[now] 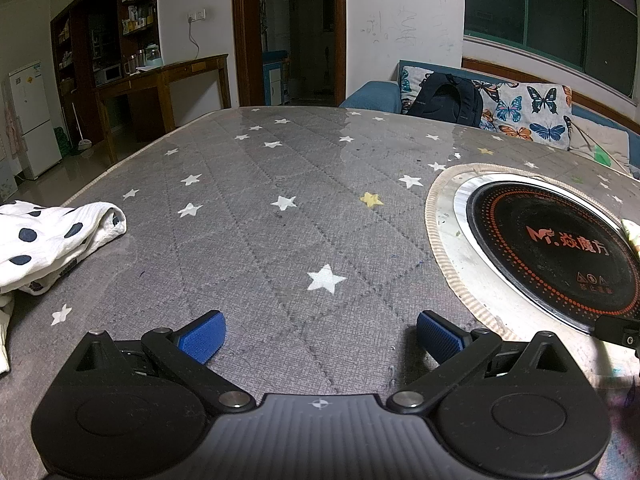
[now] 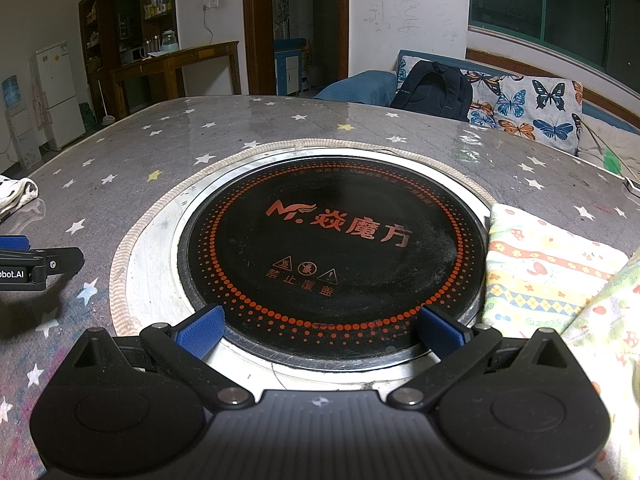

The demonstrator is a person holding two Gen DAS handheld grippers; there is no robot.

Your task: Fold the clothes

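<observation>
A white garment with dark blue dots (image 1: 48,240) lies crumpled at the table's left edge; it also shows small in the right wrist view (image 2: 18,194). A folded pale cloth with coloured cartoon print (image 2: 548,276) lies at the right, beside the cooker. My left gripper (image 1: 320,338) is open and empty over the grey star-print table cover (image 1: 280,184). My right gripper (image 2: 320,332) is open and empty over the near rim of the black round induction cooker (image 2: 332,248). The left gripper's side shows at the left of the right wrist view (image 2: 36,268).
The cooker (image 1: 560,248) is sunk into the table inside a metal ring. Behind the table stand a blue sofa with a butterfly cover (image 1: 532,112) and a black backpack (image 1: 448,100). A wooden desk (image 1: 160,84) and a white fridge (image 1: 32,120) are at the far left.
</observation>
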